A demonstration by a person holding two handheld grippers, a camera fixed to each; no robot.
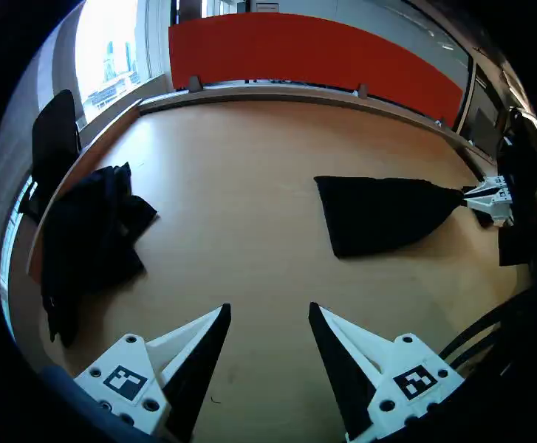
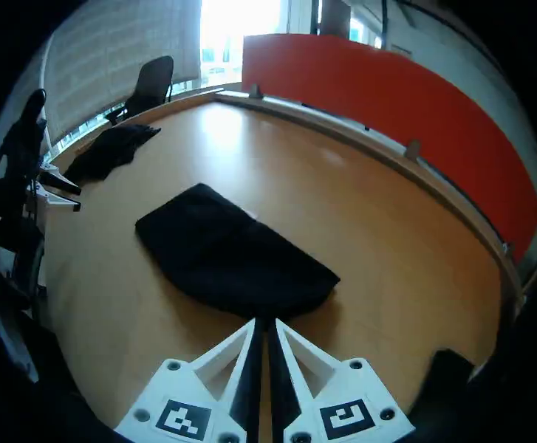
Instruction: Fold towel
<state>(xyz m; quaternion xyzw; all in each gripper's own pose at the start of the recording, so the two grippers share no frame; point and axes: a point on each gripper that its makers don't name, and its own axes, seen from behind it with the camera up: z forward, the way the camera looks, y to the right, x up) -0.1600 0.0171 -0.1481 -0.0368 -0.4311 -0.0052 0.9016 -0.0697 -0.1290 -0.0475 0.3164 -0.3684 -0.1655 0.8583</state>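
Pinching black towel (image 2: 231,258) by one corner

Right gripper (image 2: 264,325): fingers nearly together, clamped on the towel's gathered corner. Towel lies mostly flat on wooden table (image 2: 386,244), in front of red partition (image 2: 416,111). Left gripper (image 1: 269,308): fingers spread wide, holding nothing, farther from partition than towel.
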